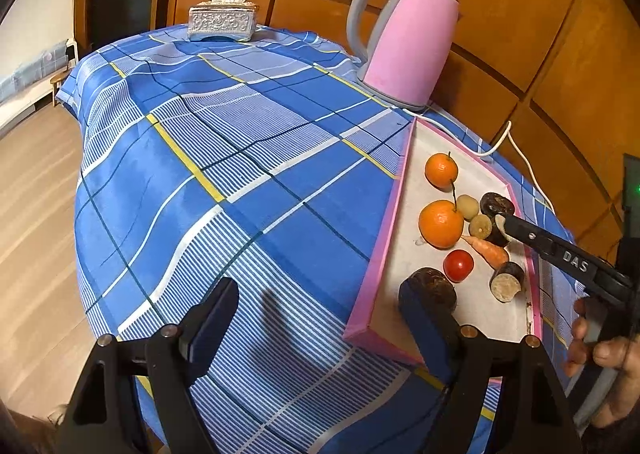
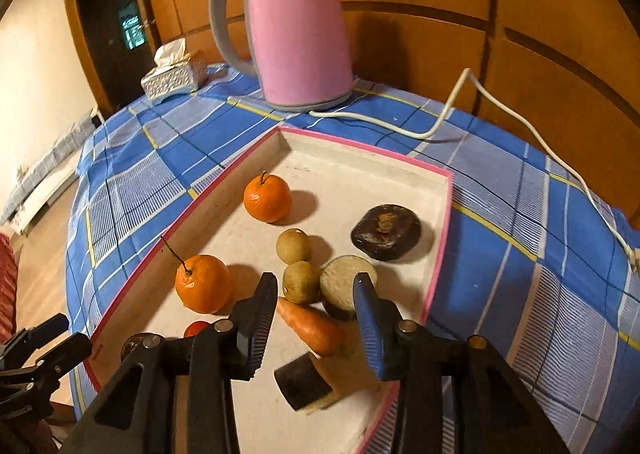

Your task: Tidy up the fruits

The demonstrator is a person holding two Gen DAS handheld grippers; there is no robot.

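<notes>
Left claw [image 1: 316,318] spread, holding nothing, low at tray's [image 2: 256,158] near edge beside dark round fruit [image 1: 434,286]. Right claw [image 2: 316,318] spread over carrot [image 2: 310,324] and cut dark piece [image 2: 302,380], mid-tray. Beyond: two brown fruits [image 2: 294,246], tangerines [image 2: 267,198] toward left rim. Far desk corner: pink kettle [image 2: 300,30]. Risk: closing claw catches carrot plus neighbour, rolling crowded fruit; tray could skid on tablecloth [image 1: 240,158].

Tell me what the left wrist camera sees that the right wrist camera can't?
Only the left wrist view shows the person's hand holding the right claw, and the whole red tomato. Only the right wrist view shows the cord's plug end lying on the tablecloth. Both show the pink kettle, tissue box, pink-rimmed tray, two tangerines and the carrot.
</notes>
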